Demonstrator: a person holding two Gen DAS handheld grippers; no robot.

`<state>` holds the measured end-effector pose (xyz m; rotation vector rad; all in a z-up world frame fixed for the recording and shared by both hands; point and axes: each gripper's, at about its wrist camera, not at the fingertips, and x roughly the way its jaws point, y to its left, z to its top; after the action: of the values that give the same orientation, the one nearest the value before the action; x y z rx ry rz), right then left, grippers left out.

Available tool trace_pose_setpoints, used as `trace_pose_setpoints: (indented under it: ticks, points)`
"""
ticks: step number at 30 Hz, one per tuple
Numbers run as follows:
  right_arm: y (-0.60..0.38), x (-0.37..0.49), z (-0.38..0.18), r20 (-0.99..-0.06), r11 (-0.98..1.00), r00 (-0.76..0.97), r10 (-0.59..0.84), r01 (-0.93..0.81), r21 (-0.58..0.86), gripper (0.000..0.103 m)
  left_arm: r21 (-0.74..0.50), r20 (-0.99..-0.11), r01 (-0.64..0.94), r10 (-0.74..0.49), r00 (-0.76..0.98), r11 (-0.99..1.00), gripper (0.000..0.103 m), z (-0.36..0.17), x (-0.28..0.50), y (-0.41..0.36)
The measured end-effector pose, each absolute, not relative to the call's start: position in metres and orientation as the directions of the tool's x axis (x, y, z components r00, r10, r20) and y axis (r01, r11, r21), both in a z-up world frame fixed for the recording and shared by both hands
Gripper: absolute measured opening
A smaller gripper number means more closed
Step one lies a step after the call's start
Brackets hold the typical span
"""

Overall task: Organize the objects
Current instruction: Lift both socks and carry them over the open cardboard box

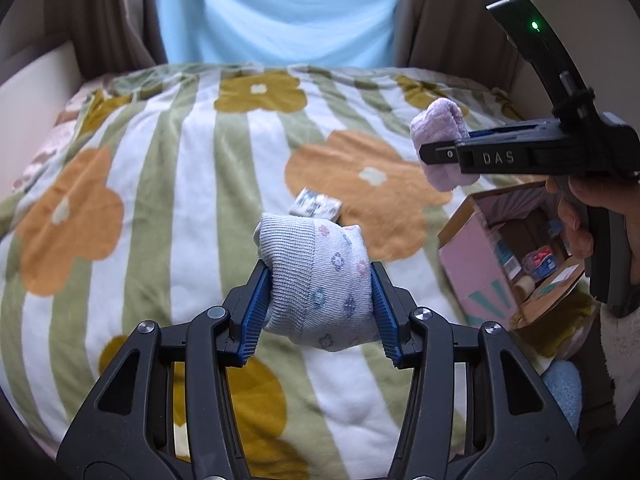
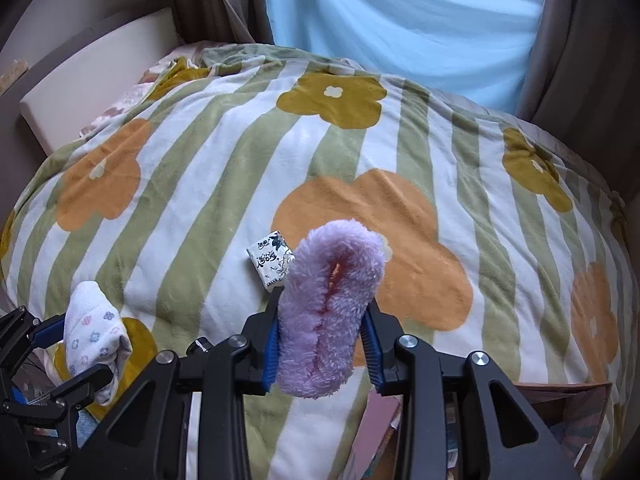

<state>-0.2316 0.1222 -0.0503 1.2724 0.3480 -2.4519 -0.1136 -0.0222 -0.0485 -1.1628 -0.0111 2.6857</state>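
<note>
My left gripper (image 1: 318, 304) is shut on a rolled white sock with small flower prints (image 1: 316, 280) and holds it above the bed; the sock also shows in the right wrist view (image 2: 94, 334). My right gripper (image 2: 324, 340) is shut on a fluffy lilac sock roll (image 2: 330, 312), held above the blanket; it shows in the left wrist view (image 1: 440, 140) at the upper right, above the box. A small black-and-white tissue packet (image 1: 316, 204) (image 2: 270, 260) lies on the blanket beyond both grippers.
A flowered, green-striped blanket (image 1: 160, 200) (image 2: 440, 140) covers the bed. An open pink cardboard box (image 1: 472, 264) with several small items stands at the bed's right edge; its corner shows in the right wrist view (image 2: 380, 420). A blue curtain (image 1: 280, 12) hangs behind.
</note>
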Motion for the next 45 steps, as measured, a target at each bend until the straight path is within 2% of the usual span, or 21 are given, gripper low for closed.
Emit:
trace_pose_setpoints:
  ticks: [11,20,29,39,45]
  points:
    - [0.208,-0.203,-0.01,-0.778,-0.935,-0.607,-0.161,0.346,-0.076,0.032,-0.098,-0.682,-0.312,0.292,-0.671,-0.945,0.045,-0.011,-0.126,0.063]
    - [0.303,-0.183,-0.005,-0.783,-0.967,-0.615,-0.092,0.242,-0.077,0.032,-0.104,-0.685,-0.417,0.369,-0.628,-0.903,0.045,-0.014,-0.128,0.15]
    - [0.383,-0.171,-0.037,-0.821,-0.983,-0.571,-0.014,0.156,-0.092,0.032,-0.112,-0.732,-0.497,0.41,-0.544,-0.861,0.045,-0.049,-0.133,0.222]
    - [0.419,-0.168,-0.086,-0.865,-0.988,-0.501,-0.022,0.143,-0.057,0.032,-0.112,-0.79,-0.54,0.404,-0.461,-0.834,0.045,-0.088,-0.138,0.269]
    - [0.426,-0.169,-0.094,-0.872,-0.991,-0.488,-0.047,0.132,-0.02,0.032,-0.105,-0.8,-0.55,0.399,-0.448,-0.828,0.045,-0.093,-0.14,0.278]
